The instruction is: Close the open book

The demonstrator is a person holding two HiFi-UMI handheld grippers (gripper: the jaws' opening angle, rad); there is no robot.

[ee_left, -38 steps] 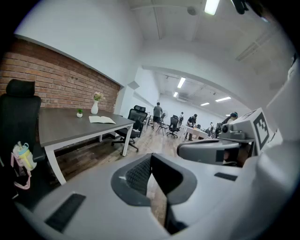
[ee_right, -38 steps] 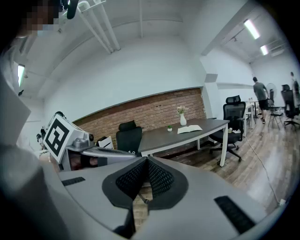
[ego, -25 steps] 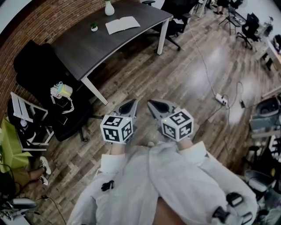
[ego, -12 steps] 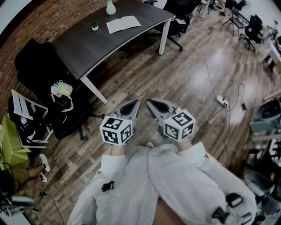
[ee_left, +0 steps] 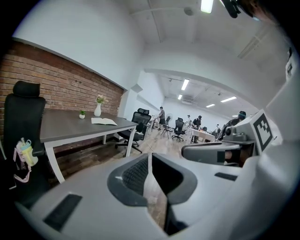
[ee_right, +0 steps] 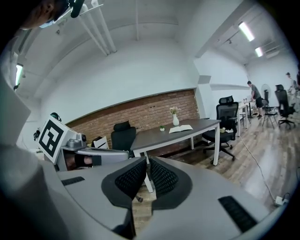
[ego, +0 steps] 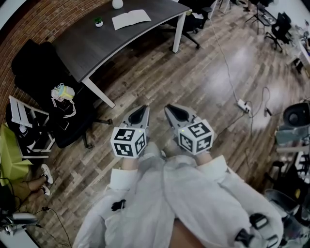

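Wood-plank floor (ego: 208,82) is seen under the tools, in an office with a brick wall. Two grippers are held low, side by side. The left gripper (ee_left: 150,157) is pressed together on nothing, and the right gripper (ee_right: 147,161) is likewise closed and empty. Well apart from both, one dark table (ego: 97,46) is reached by the eye. One open book (ego: 131,19) is laid flat on it near the far end, with one white vase (ego: 117,4) and one small potted plant (ego: 99,22) beside it.

The book is judged thin and light, with limp pages, and likely to slide on the smooth top. One half is best lifted by its outer edge and folded over while the other half is steadied.
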